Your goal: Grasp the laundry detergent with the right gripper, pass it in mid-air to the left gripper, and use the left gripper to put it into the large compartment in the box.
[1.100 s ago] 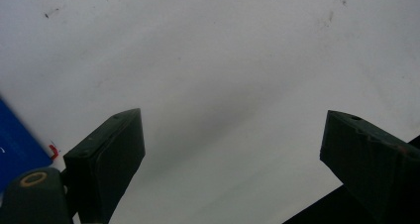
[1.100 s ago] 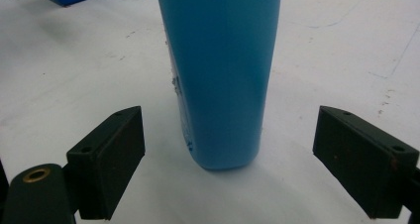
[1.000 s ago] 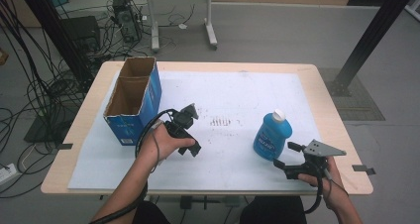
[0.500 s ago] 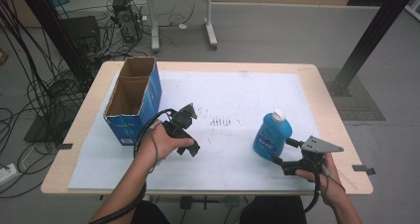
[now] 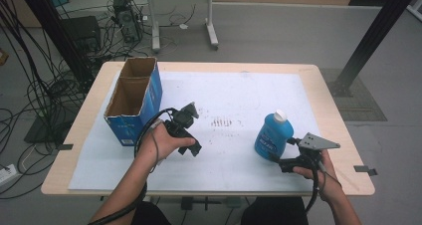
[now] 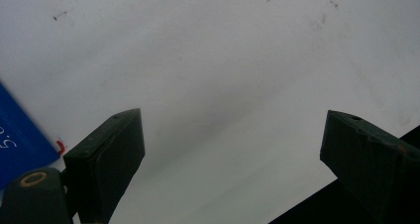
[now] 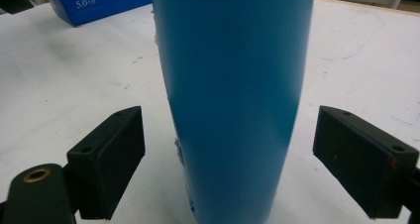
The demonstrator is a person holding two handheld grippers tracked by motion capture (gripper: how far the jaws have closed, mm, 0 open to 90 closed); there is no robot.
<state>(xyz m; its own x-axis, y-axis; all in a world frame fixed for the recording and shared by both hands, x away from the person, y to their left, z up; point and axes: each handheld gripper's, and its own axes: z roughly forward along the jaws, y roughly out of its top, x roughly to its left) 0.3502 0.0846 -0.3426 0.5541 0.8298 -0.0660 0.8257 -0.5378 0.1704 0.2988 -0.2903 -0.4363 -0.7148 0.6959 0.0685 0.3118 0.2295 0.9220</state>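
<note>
1. Cables and desk legs are seen on a grey floor behind the table (image 5: 328,93), whose top is covered by a white sheet (image 5: 239,95). Taking the bottle (image 5: 271,135) as landmark in the high view: it stands upright on the sheet, white cap up. The right gripper (image 5: 279,155) is held level just beside its near side, probably lined up for a grasp of the body. The left gripper (image 5: 191,110) is held well to the left of the bottle, apparently parked out of the way. An open box (image 5: 130,103) stands further left still, likely the place meant for the bottle.

2. In the left gripper view, the jaws are spread wide over bare sheet (image 6: 223,85), with nothing between them; a blue corner of the box (image 6: 20,140) is seen at the edge.

3. In the right gripper view, the bottle (image 7: 233,95) stands between the spread jaws, with gaps at both sides, so no grip is judged to be made yet.
</note>
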